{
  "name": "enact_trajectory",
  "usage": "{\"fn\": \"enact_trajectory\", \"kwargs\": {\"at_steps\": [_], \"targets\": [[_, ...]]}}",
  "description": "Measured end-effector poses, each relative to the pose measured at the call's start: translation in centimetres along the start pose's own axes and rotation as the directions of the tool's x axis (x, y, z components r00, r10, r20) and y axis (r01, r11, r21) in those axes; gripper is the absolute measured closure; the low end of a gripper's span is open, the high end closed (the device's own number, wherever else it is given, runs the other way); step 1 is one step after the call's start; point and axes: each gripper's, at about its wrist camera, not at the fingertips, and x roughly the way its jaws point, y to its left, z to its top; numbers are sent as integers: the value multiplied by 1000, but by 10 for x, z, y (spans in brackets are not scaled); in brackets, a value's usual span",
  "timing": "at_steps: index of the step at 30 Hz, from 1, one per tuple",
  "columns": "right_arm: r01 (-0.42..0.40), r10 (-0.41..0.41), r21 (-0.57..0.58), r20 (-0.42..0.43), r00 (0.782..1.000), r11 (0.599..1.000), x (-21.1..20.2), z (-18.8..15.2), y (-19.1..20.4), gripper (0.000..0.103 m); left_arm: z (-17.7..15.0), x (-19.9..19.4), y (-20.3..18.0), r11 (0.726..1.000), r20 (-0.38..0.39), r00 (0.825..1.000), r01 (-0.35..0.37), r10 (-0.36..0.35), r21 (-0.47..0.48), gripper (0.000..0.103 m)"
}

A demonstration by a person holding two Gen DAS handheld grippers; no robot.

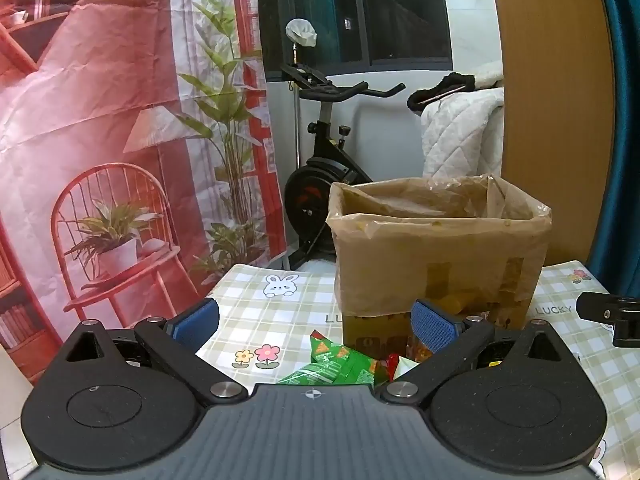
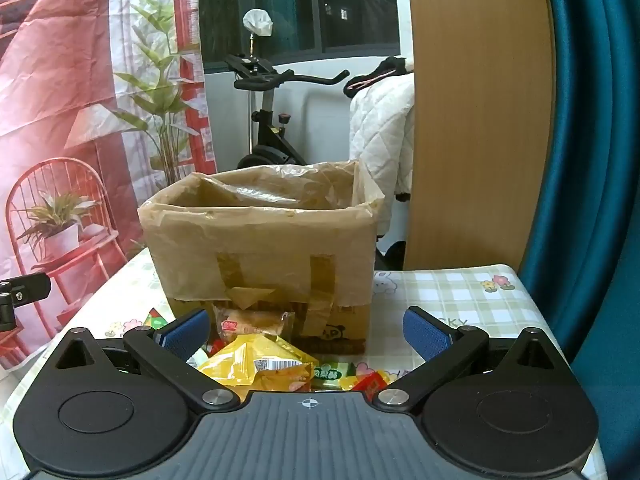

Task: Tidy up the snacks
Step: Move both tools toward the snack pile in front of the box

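Note:
A cardboard box (image 1: 436,252) lined with clear plastic stands open-topped on the checked tablecloth (image 1: 256,308). A heap of snack packets lies in front of it. In the left wrist view a green packet (image 1: 340,364) and a red one (image 1: 393,360) lie below my left gripper (image 1: 316,322), whose jaws stand wide open and empty. In the right wrist view the box (image 2: 260,240) fills the middle. A yellow packet (image 2: 256,364), a clear-wrapped cake (image 2: 252,322) and a green sweet (image 2: 328,374) lie under my right gripper (image 2: 306,330), which is open too.
An exercise bike (image 1: 324,152) stands behind the table, beside a quilted white cover (image 1: 460,136). A printed red backdrop (image 1: 100,140) hangs on the left, a wooden panel (image 2: 480,120) and teal curtain (image 2: 592,160) on the right. The other gripper's black tip (image 1: 612,316) shows at the right edge.

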Motion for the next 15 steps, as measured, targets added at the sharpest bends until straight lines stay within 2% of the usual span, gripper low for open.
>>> {"fn": "enact_trajectory", "kwargs": {"at_steps": [15], "targets": [[-2,2,-3,3,1000,1000,-1,0,-2,0,-2,0,-5,1000,-2,1000,3,-3,-10,0]]}}
